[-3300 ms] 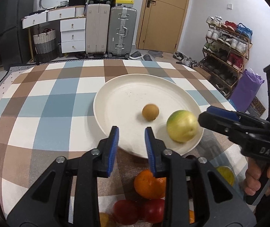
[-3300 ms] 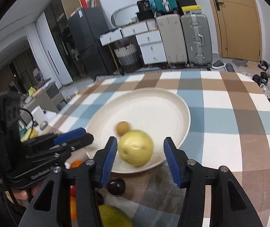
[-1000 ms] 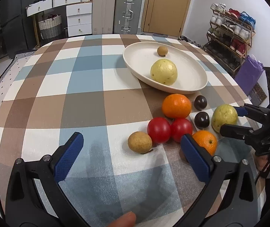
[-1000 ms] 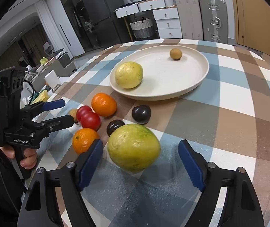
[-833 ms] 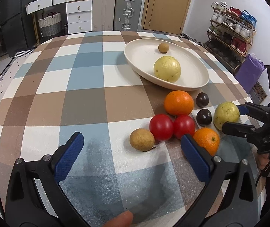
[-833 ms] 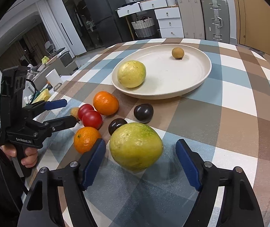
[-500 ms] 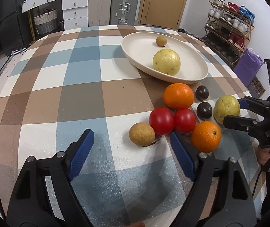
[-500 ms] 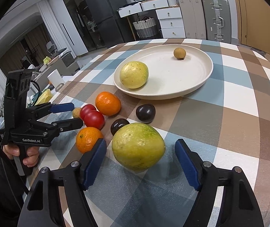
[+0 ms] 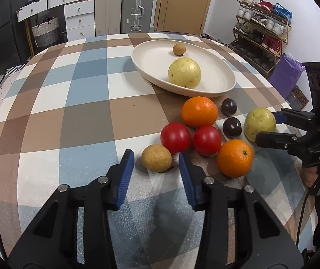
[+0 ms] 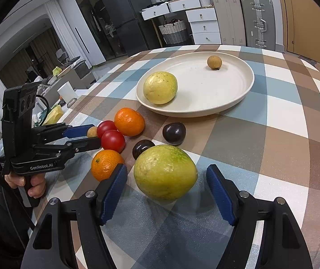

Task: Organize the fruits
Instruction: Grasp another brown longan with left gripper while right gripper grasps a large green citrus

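In the left wrist view my left gripper (image 9: 155, 155) straddles a small brown fruit (image 9: 156, 161) on the checked cloth. Its jaws are closing, and a thin gap shows at each blue pad. In the right wrist view my right gripper (image 10: 167, 168) frames a large green-yellow guava (image 10: 165, 174). Its jaws are closing slowly and the pads stand clear of the skin. The cream plate (image 9: 151, 67) behind holds a yellow guava (image 9: 184, 72) and a small brown fruit (image 9: 179, 49).
Between the grippers lie two oranges (image 9: 199, 111) (image 9: 235, 158), two tomatoes (image 9: 175, 137) (image 9: 207, 140) and two dark round fruits (image 9: 229, 107) (image 9: 232, 127), packed close together. The table edge runs along the right, with a shoe rack (image 9: 263, 35) beyond it.
Both grippers have come back from the plate to the loose fruit. Over the last second the left jaws narrowed from wide open to just around the brown fruit. The right jaws narrowed slightly.
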Available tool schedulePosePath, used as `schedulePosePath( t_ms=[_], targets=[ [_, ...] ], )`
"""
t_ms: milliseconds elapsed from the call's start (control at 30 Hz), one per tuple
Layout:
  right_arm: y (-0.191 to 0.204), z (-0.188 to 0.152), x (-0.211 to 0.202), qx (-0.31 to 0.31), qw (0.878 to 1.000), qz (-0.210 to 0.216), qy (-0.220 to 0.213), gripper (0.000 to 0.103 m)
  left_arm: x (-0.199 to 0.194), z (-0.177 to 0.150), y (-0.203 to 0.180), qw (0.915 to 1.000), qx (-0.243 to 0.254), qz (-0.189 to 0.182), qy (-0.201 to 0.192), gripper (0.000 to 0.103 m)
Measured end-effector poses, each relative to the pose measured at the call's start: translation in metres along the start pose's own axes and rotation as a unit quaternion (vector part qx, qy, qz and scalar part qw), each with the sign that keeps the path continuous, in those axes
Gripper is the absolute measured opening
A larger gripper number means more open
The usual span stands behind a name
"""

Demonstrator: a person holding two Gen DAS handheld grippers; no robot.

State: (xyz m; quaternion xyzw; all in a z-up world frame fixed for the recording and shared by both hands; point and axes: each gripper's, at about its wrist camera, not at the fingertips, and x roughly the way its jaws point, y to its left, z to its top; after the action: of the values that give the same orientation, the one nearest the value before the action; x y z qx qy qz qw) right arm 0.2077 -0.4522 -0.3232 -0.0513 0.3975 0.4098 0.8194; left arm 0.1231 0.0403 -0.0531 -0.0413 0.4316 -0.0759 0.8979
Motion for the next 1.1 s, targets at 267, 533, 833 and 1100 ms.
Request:
schedulePosePath(
  t_ms=[267,533,833,1100],
  targets=[
    [0.002,-0.001,0.000,-0.004,1.000,0.003,0.001,0.076,-0.007,0.000,0.000,0.9998,0.002,-0.011,-0.018,0.024],
    [0.004,-0.001,0.002,-0.012,1.000,0.003,0.004,0.061,-0.011,0.001,0.000,0.9995,-0.002,-0.017,-0.026,0.024],
    [0.003,-0.001,0.001,-0.014,1.000,0.006,-0.001,0.053,-0.018,0.002,0.003,0.9988,-0.012,-0.019,-0.043,0.024],
    [0.003,0.001,-0.008,-0.016,0.999,0.006,-0.027,0.052,-0.026,0.004,0.005,0.9971,-0.022,-0.014,-0.072,0.024]
  ],
)
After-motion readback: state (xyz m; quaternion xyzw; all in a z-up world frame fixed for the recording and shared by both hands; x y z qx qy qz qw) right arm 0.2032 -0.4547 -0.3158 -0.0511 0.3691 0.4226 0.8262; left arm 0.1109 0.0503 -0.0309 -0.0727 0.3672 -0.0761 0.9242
